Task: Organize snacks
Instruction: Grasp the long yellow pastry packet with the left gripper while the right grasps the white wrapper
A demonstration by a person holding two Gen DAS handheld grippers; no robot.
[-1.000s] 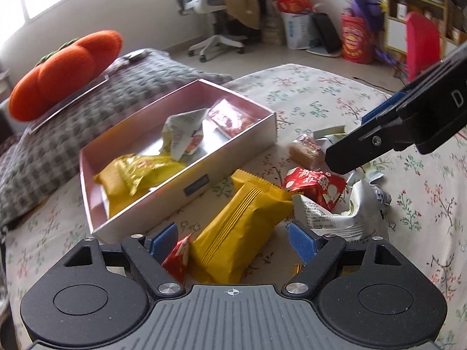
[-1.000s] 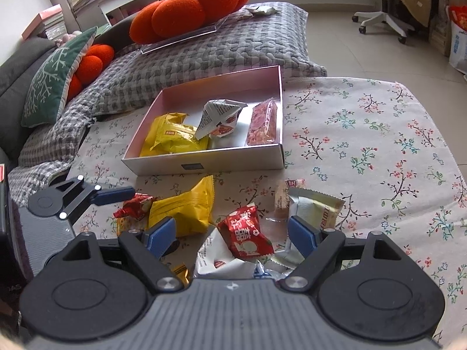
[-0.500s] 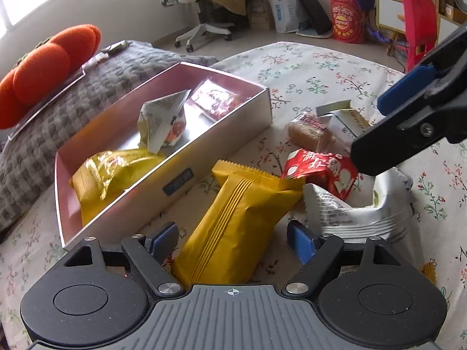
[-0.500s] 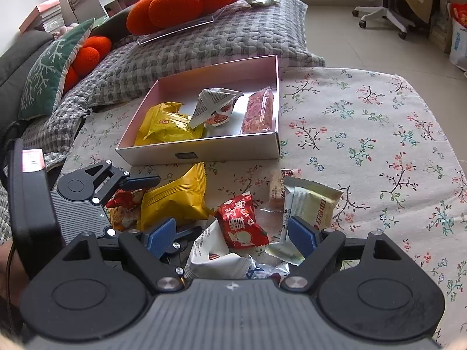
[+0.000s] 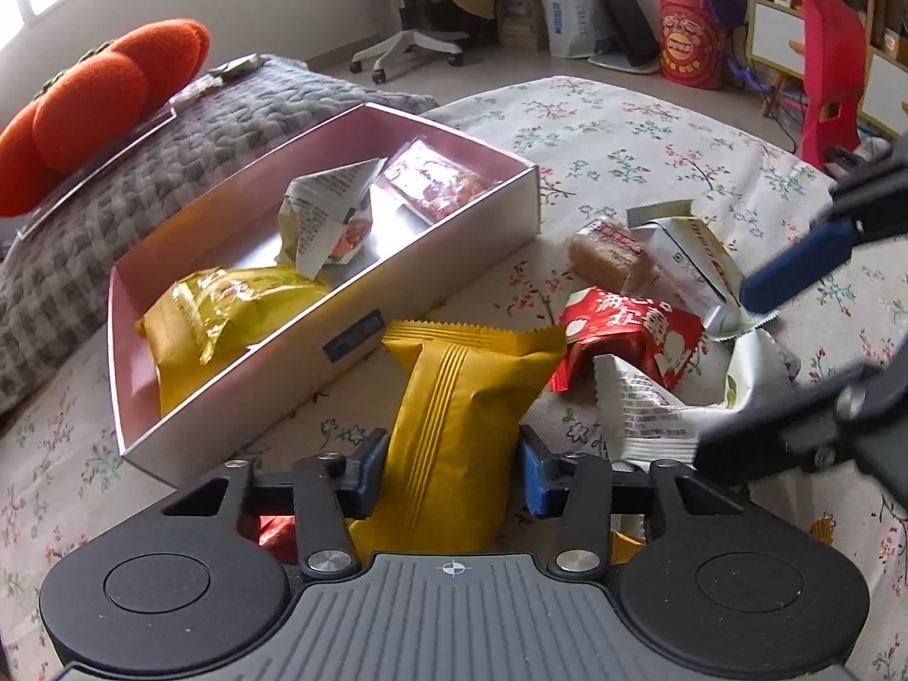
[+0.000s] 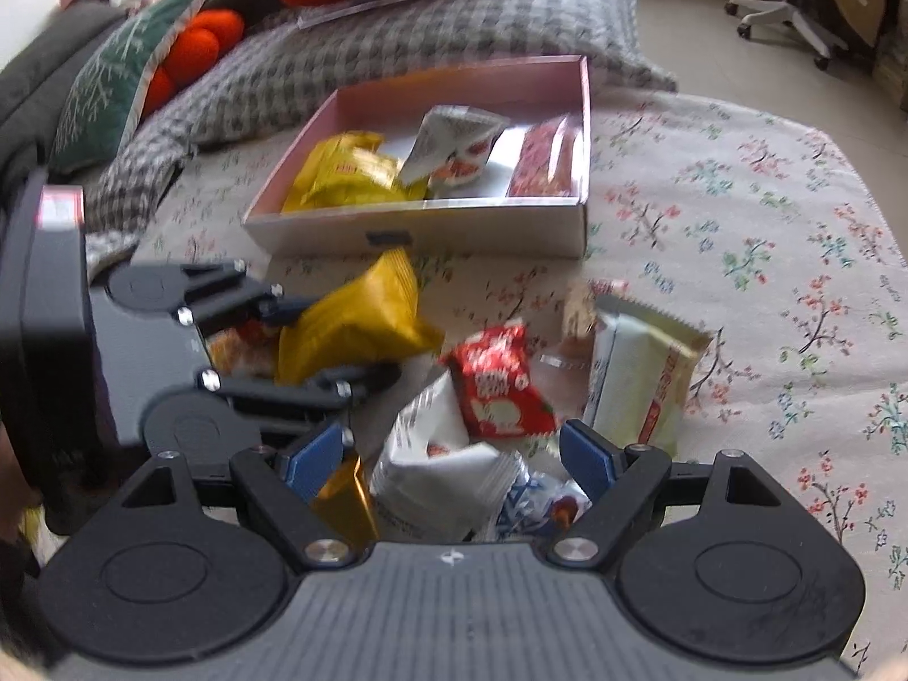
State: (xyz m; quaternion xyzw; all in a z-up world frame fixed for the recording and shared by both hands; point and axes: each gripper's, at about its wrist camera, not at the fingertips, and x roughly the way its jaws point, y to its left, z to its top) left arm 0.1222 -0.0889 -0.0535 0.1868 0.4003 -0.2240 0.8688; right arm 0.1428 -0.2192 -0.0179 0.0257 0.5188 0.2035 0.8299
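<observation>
left gripper (image 5: 451,474) jaws have just been closing and are pinching the yellow snack pack (image 5: 454,431) lying beside the pink box (image 5: 431,261), so boxing it is looking next. right gripper (image 6: 454,457) is hovering wide open, holding nothing.

The left gripper (image 5: 451,474) is matte black plastic with a ribbed grey housing nearest the camera bearing a small white crosshair mark; a round recessed disc sits on either side, triangular cut-outs open in the linkage arms, silver screws mark the pivots, and the fingers end in blue pads (image 5: 532,476). The right gripper (image 6: 454,457) is the same build, with blue pads (image 6: 584,457), silver pivot screws and a small white emblem on its ribbed housing; seen from there, the left unit's black body carries a pink-and-white label at its far left corner.
</observation>
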